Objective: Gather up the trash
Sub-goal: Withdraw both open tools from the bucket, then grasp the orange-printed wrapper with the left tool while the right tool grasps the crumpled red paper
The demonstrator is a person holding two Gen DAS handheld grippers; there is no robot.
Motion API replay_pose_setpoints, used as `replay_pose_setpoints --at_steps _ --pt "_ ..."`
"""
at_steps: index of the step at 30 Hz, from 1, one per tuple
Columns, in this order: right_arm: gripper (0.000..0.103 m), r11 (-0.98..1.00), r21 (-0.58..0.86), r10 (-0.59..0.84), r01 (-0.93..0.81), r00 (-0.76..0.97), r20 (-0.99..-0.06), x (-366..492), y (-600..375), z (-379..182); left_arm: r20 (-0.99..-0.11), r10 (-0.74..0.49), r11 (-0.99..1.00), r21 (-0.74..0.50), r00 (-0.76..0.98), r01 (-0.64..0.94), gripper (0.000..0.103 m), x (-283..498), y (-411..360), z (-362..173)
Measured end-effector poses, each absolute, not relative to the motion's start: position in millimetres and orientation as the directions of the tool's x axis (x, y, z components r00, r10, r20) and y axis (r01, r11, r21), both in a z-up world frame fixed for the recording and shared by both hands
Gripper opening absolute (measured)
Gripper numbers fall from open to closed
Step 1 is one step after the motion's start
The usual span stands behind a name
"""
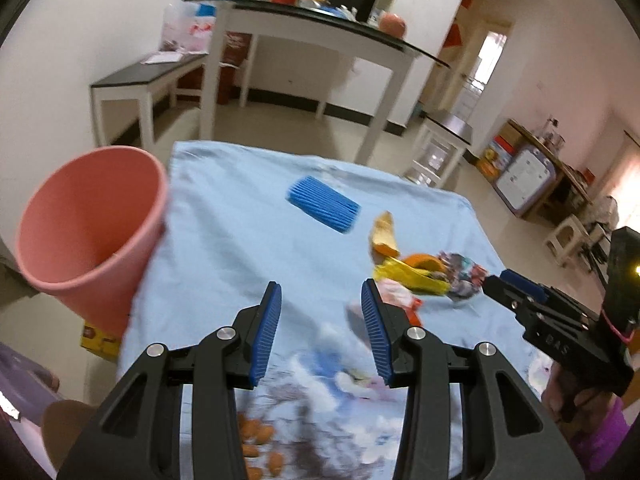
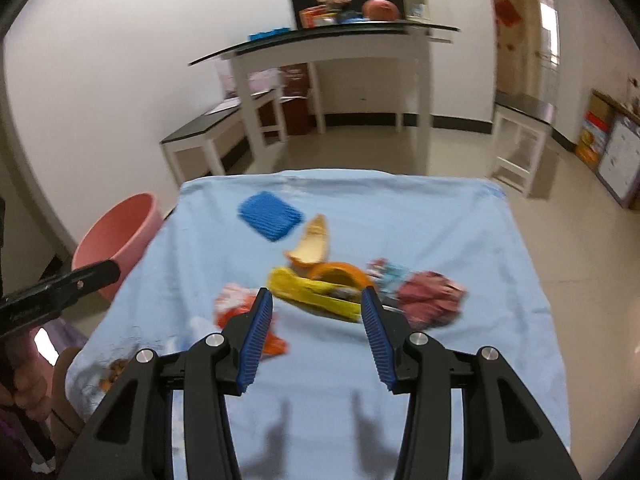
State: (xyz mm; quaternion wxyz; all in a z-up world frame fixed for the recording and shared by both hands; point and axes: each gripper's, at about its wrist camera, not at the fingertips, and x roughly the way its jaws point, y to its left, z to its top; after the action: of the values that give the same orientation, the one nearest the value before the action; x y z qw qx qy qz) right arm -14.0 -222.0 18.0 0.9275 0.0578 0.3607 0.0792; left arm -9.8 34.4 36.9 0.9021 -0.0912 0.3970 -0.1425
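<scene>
I am looking at one table with a light blue cloth [image 2: 400, 216] on it, and I am counting the trash. There is one blue ribbed pad [image 2: 269, 216] near the far left corner. There is one pale peel [image 2: 312, 246] just in front of it, one orange peel [image 2: 340, 270] and one yellow wrapper [image 2: 312, 294] in the middle, all touching each other. There is one dark red crumpled wrapper [image 2: 430, 298] toward the right edge, with a blurry printed wrapper [image 2: 386, 276] between it and the orange peel. There is one orange and white wrapper [image 2: 236, 306] toward the left edge. Some small brown bits [image 1: 256, 438] are lying near the front left corner.

One pink bin [image 1: 88, 232] is standing off the left edge of the table, its mouth tipping toward me.

My right tongs [image 2: 316, 300] are hanging wide open over the middle, holding nothing. The yellow wrapper is lying right between their tips.

My left tongs [image 1: 322, 294] are wide open too, holding nothing. The orange and white wrapper is sitting just beside their right tip.
</scene>
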Motion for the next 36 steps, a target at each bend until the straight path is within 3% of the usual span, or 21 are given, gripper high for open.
replay_pose_setpoints --at_steps 9,23,36 --pt "0.052 0.981 0.189 0.153 -0.034 0.734 -0.662 -17 -261 10 -0.729 -0.384 0.922 -0.277 0.567 0.269 0.042 -1 -19 26" --pt "0.065 0.98 0.2 0.133 0.007 0.725 -0.676 -1 -291 -7 -0.82 -0.282 0.957 -0.203 0.498 0.207 0.042 28 -55 -10" --pt "0.072 0.954 0.301 0.233 -0.007 0.647 -0.726 51 -303 -37 -0.814 -0.308 0.95 -0.239 0.492 0.2 0.042 29 -57 -21"
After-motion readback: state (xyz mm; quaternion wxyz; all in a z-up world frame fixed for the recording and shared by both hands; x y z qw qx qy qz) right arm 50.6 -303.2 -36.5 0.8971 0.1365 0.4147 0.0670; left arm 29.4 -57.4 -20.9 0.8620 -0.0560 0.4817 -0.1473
